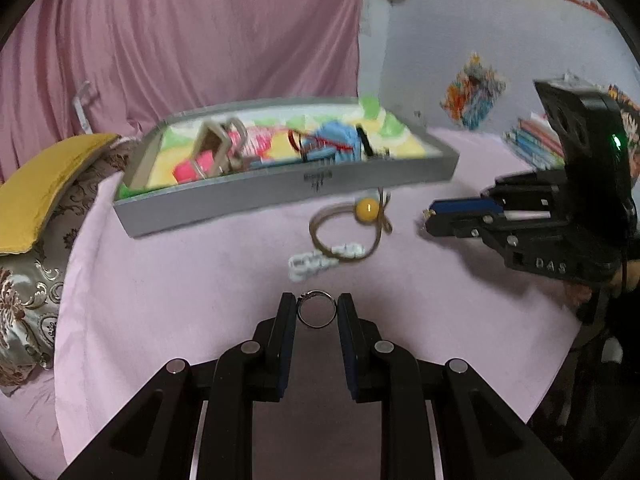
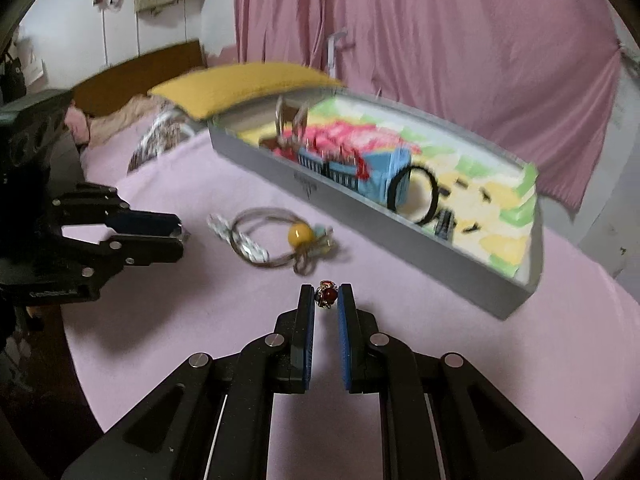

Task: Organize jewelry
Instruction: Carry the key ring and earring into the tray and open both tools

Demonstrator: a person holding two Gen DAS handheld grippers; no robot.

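While both hands hover over the pink cloth point(image 1: 180, 280):
Left gripper point(image 1: 317, 312): pinching a thin silver ring point(image 1: 317, 325).
Right gripper point(image 2: 326, 300): pinching a small red-stoned gold ornament point(image 2: 327, 296).
Grey tray point(image 1: 280, 196): beyond, holding colourful clutter.

Soft, even indoor light, dim toward the dark fisheye corners, and straight edges bow hard near the rim. Motion blur smears the grey tray point(image 1: 280, 192) and the yellow-bead hair tie point(image 2: 298, 234) (both views), while the near gripper fingers point(image 1: 286, 320) stay crisp, casting only faint shadows on the pink cloth point(image 1: 180, 288).
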